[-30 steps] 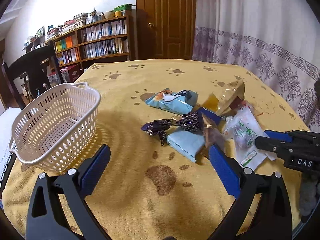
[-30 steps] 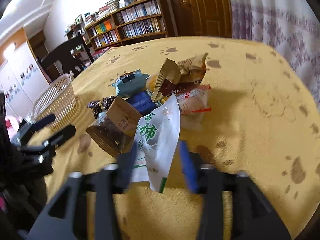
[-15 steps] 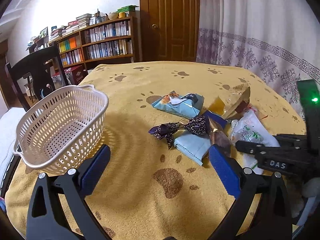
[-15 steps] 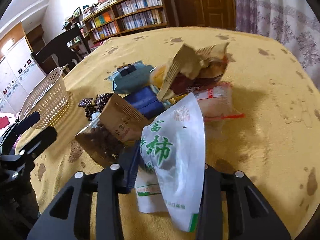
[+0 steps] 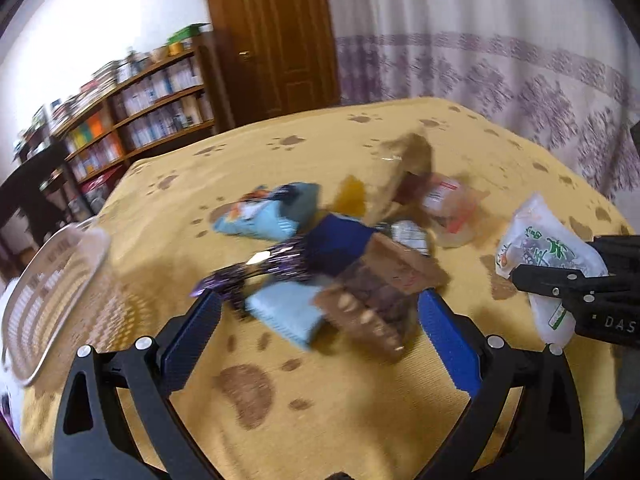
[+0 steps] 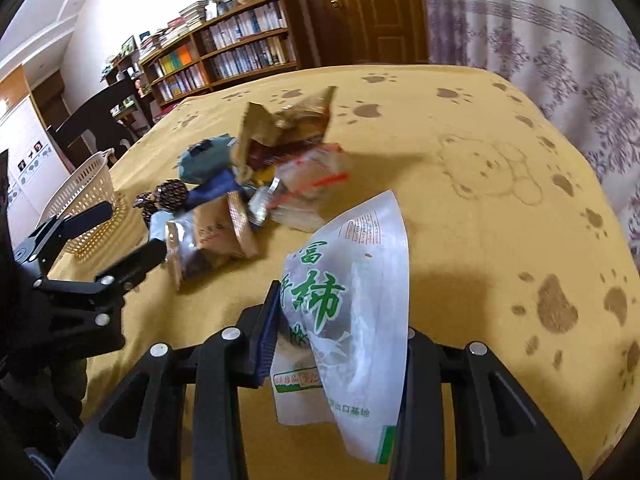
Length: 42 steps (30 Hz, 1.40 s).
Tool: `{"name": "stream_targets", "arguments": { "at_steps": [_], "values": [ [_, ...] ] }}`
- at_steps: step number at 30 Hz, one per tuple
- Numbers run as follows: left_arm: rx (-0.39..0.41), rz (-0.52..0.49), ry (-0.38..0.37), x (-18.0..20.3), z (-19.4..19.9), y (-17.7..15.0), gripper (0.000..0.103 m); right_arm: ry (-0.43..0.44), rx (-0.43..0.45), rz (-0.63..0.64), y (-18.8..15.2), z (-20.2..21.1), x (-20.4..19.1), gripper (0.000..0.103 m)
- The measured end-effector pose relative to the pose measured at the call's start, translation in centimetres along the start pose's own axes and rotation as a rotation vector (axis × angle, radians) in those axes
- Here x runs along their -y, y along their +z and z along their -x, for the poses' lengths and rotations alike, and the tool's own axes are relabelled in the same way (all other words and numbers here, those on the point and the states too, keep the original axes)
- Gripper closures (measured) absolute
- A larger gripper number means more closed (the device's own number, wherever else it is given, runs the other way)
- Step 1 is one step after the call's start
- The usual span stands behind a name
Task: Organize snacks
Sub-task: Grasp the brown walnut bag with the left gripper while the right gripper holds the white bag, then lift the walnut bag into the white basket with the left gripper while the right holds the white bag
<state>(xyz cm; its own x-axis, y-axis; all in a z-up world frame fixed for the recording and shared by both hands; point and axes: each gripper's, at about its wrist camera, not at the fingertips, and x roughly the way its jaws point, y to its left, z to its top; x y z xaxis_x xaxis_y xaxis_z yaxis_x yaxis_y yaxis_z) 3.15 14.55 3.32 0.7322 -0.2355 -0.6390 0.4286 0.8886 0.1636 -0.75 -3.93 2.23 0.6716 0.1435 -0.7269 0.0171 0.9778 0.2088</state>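
My right gripper is shut on a white snack bag with green characters, held above the yellow cloth; the same white bag shows at the right of the left wrist view. My left gripper is open, its blue pads on either side of a brown snack pack and a light blue packet. The rest of the snack pile lies mid-table: a dark blue pack, purple-wrapped candy, a teal bag. A white perforated basket stands at the left.
The table wears a yellow cloth with brown paw prints. Behind it are a bookshelf, a dark chair, a wooden door and a patterned curtain. The left gripper shows at the left of the right wrist view.
My right gripper closed on the white bag and lifted it away from the pile. My left gripper moved right and forward, toward the brown pack; the basket has slid to the left edge of view.
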Motion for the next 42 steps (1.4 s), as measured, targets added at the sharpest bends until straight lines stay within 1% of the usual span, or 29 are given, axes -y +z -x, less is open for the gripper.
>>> {"name": "stream_targets", "arguments": {
  "at_steps": [2,4,10,12,14,15,16,18,19,22,23,24,26,27,29,31,34,37,40,42],
  "values": [
    [-0.017,-0.033,-0.021,1.0,-1.1,0.4,0.003,0.003,0.001,-0.014,-0.1,-0.1,0.4,0.067],
    [-0.037,-0.042,-0.042,1.4,-2.1,0.7,0.003,0.014,-0.004,-0.022,-0.1,-0.3,0.5,0.067],
    [-0.097,-0.008,-0.159,1.6,-4.6,0.9,0.003,0.023,-0.017,-0.035,-0.4,-0.7,0.8,0.067],
    [-0.093,-0.028,-0.183,2.0,-4.3,0.6,0.003,0.026,-0.017,-0.048,-0.3,-0.8,1.2,0.067],
    [-0.106,-0.035,-0.242,2.7,-3.8,0.3,0.003,0.026,-0.014,-0.064,-0.2,-0.7,1.6,0.067],
    [-0.117,-0.039,-0.293,3.1,-3.5,0.1,0.003,0.025,-0.011,-0.071,-0.1,-0.7,1.9,0.067],
    [-0.122,-0.045,-0.324,3.6,-3.3,-0.1,0.003,0.024,-0.009,-0.076,0.0,-0.6,2.1,0.067],
    [-0.118,-0.077,-0.372,4.6,-2.5,-0.5,0.003,0.024,-0.006,-0.081,0.0,-0.6,2.2,0.067],
    [-0.110,-0.094,-0.381,5.1,-2.2,-0.6,0.003,0.024,-0.005,-0.083,0.0,-0.5,2.3,0.067],
    [-0.102,-0.102,-0.349,5.4,-2.3,-0.1,0.003,0.025,-0.001,-0.086,0.0,-0.4,2.4,0.067],
    [-0.101,-0.092,-0.318,5.1,-2.5,0.0,0.004,0.025,0.000,-0.087,0.0,-0.4,2.4,0.067],
    [-0.100,-0.086,-0.292,4.9,-2.8,0.2,0.006,0.025,0.001,-0.086,0.0,-0.4,2.4,0.067],
    [-0.115,-0.062,-0.265,3.8,-3.4,0.3,0.016,0.025,0.002,-0.085,-0.1,-0.4,2.2,0.067],
    [-0.124,-0.053,-0.261,3.5,-3.8,0.5,0.019,0.025,0.001,-0.085,-0.2,-0.4,2.2,0.067],
    [-0.137,-0.046,-0.249,2.8,-4.6,0.7,0.027,0.027,-0.005,-0.084,-0.2,-0.6,2.2,0.067],
    [-0.141,-0.052,-0.257,2.7,-5.0,0.9,0.030,0.027,-0.009,-0.081,-0.3,-0.8,2.2,0.067],
    [-0.146,-0.085,-0.260,3.5,-5.9,1.5,0.035,0.027,-0.008,-0.078,-0.3,-0.8,2.1,0.067],
    [-0.152,-0.096,-0.251,4.2,-6.7,1.8,0.036,0.030,-0.008,-0.082,-0.3,-0.8,2.3,0.067],
    [-0.152,-0.093,-0.255,4.4,-6.5,1.8,0.043,0.031,-0.007,-0.084,-0.2,-0.8,2.4,0.067],
    [-0.149,-0.095,-0.254,4.6,-6.1,1.5,0.043,0.032,-0.007,-0.083,-0.2,-0.8,2.4,0.067]
  ]
}}
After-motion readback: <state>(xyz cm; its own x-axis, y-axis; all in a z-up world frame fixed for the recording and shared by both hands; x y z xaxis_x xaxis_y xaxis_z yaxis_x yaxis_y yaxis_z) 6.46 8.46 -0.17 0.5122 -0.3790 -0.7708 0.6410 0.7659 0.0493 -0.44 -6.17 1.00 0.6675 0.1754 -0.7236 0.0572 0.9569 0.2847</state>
